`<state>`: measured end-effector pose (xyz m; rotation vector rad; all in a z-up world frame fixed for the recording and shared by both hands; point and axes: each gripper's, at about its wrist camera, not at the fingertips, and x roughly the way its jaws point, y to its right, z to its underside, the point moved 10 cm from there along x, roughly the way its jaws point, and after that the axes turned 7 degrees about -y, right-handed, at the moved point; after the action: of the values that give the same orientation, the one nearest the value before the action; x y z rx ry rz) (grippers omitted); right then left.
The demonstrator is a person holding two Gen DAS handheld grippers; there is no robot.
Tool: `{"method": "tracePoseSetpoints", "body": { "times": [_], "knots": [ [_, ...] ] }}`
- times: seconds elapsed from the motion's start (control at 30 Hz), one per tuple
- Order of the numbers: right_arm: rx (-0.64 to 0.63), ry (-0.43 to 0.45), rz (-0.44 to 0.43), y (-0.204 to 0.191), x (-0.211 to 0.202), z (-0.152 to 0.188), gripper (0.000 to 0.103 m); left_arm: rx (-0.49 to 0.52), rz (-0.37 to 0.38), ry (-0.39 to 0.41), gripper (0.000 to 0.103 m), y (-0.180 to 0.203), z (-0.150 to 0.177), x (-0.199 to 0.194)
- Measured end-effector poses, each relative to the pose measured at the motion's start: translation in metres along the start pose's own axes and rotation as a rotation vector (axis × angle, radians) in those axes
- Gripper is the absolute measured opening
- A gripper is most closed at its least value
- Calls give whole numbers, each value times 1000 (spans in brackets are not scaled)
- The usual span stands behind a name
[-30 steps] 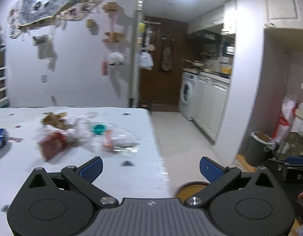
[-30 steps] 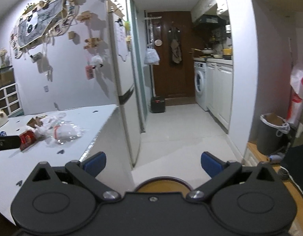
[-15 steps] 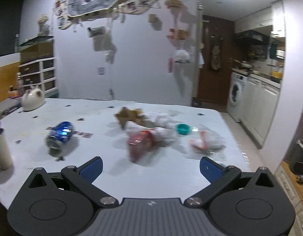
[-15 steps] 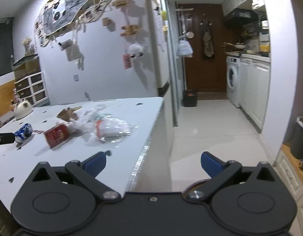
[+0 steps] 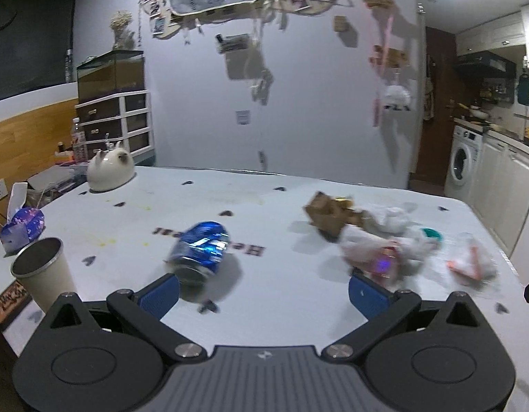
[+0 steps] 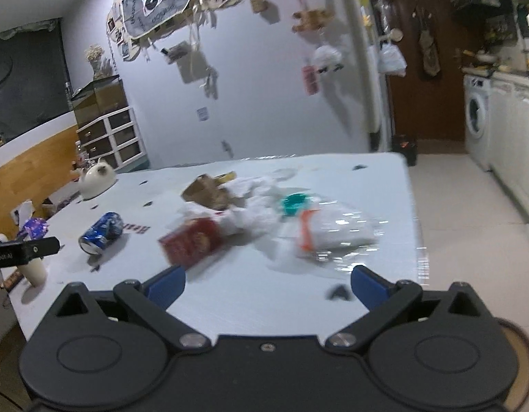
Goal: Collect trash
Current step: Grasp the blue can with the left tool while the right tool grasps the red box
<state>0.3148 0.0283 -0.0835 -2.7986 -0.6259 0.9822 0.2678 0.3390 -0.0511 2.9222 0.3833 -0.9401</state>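
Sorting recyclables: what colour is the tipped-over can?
Blue with silver ends, can; clearest in the left wrist view.

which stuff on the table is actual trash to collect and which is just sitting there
Likely trash:
crushed blue can
red carton
torn brown cardboard
crumpled white paper
teal cap
clear plastic bag

Probably just sitting there:
white cat figurine
paper cup (upright; could be trash, hard to tell)
purple tissue pack

On the table [image 5: 264,312] we see a can [image 5: 200,252] lying left of the trash heap [image 6: 237,216], a cup [image 5: 43,274] at the left edge, and a wrapped packet [image 6: 336,233] rightmost.
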Motion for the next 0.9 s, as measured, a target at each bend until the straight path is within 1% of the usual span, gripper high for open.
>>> {"method": "tracePoseSetpoints", "body": {
  "times": [0.2, 0.33, 0.47, 0.57, 0.63, 0.73, 0.8, 0.9],
  "knots": [
    [44, -33, -31, -37, 55, -16, 103, -2, -8, 12, 103, -36, -9, 34],
    [82, -41, -36, -57, 86, -24, 103, 8, -33, -5, 103, -51, -5, 61],
    [128, -49, -56, -80, 114, -24, 103, 11, 1, -27, 103, -53, 0, 84],
    [158, -66, -64, -98, 138, -23, 103, 27, 5, -29, 103, -51, 1, 98],
    [174, -76, -55, -107, 155, -23, 103, 30, 6, -29, 103, -50, 0, 107],
    [171, -93, -14, -113, 176, -21, 103, 19, -6, -34, 103, -53, -3, 119],
    [167, -112, 11, -111, 187, -19, 103, 11, -19, -36, 103, -57, -6, 127],
    [184, -134, 34, -100, 193, -14, 103, 4, -38, -39, 103, -63, -12, 139]
  ]
}}
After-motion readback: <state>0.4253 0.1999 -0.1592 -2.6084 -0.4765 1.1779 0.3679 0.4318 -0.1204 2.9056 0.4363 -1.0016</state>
